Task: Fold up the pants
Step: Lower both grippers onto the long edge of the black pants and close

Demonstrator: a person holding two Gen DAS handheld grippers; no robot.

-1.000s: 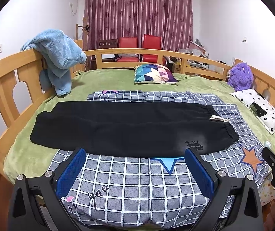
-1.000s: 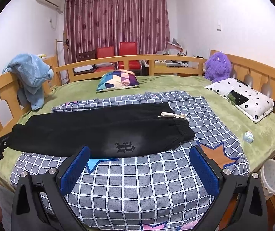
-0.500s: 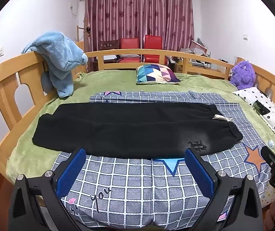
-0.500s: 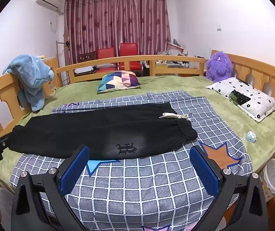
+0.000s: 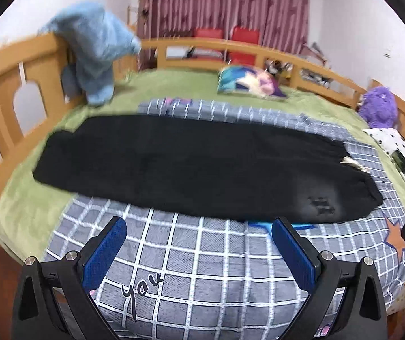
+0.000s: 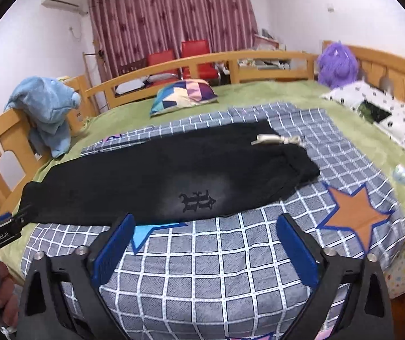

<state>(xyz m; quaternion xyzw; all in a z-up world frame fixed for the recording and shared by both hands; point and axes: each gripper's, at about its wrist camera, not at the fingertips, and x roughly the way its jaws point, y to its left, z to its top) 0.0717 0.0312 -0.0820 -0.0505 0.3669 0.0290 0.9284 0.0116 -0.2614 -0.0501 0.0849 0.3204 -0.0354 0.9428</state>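
Black pants lie flat across a grey checked blanket on the bed, legs together, cuffs at the left, waistband with a pale drawstring at the right. They also show in the right wrist view, with a dark logo near the front edge. My left gripper is open and empty, just short of the pants' near edge. My right gripper is open and empty, close to the near edge below the logo.
A wooden bed rail runs round the bed. A blue plush towel hangs on the left rail. A colourful pillow, a purple plush toy and a spotted pillow lie at the far side and right.
Both grippers have moved forward and lower toward the pants' near edge. The left wrist view has tilted and is blurred from motion. The pants have not moved.
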